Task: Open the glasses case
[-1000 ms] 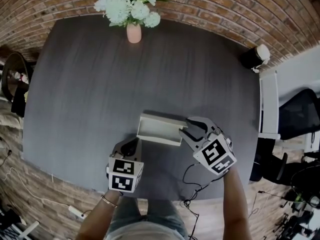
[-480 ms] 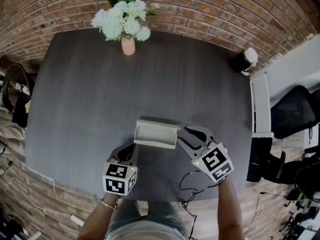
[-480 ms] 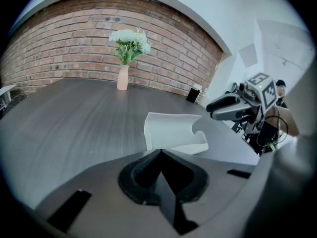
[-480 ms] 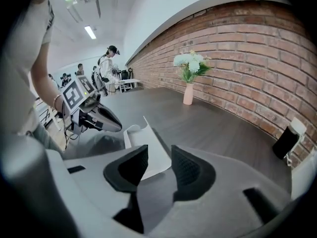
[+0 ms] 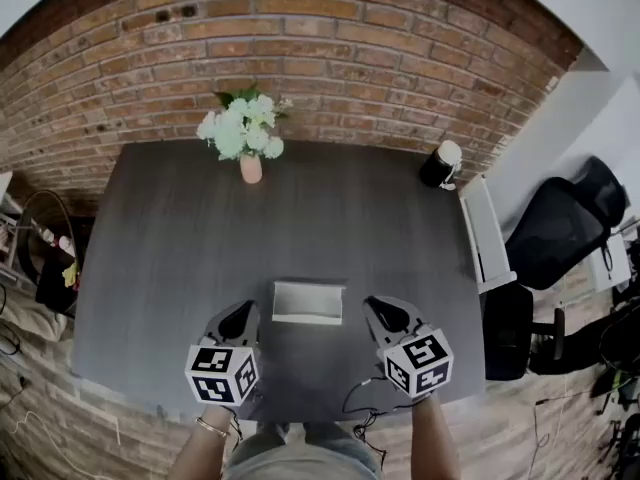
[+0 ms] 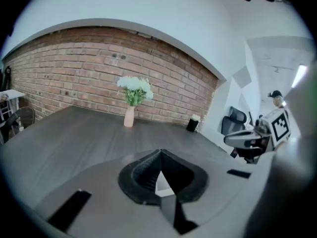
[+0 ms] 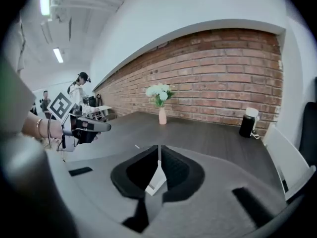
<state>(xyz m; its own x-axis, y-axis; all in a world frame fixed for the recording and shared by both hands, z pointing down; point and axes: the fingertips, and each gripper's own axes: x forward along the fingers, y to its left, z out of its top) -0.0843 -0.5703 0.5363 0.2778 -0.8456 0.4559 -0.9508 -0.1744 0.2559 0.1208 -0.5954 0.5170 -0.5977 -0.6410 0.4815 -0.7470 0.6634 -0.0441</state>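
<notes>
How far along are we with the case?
Done, it seems: the case lies open on the table, lid up. In hand: nothing; the left claw is shut and empty, the right claw has just been closing on nothing, both clear of the case. Remaining: nothing visible.

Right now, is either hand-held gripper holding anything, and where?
Nothing. The left hand-held gripper is shut and empty; the right hand-held gripper has just been closing its jaws on nothing. The glasses case lies between them.
</notes>
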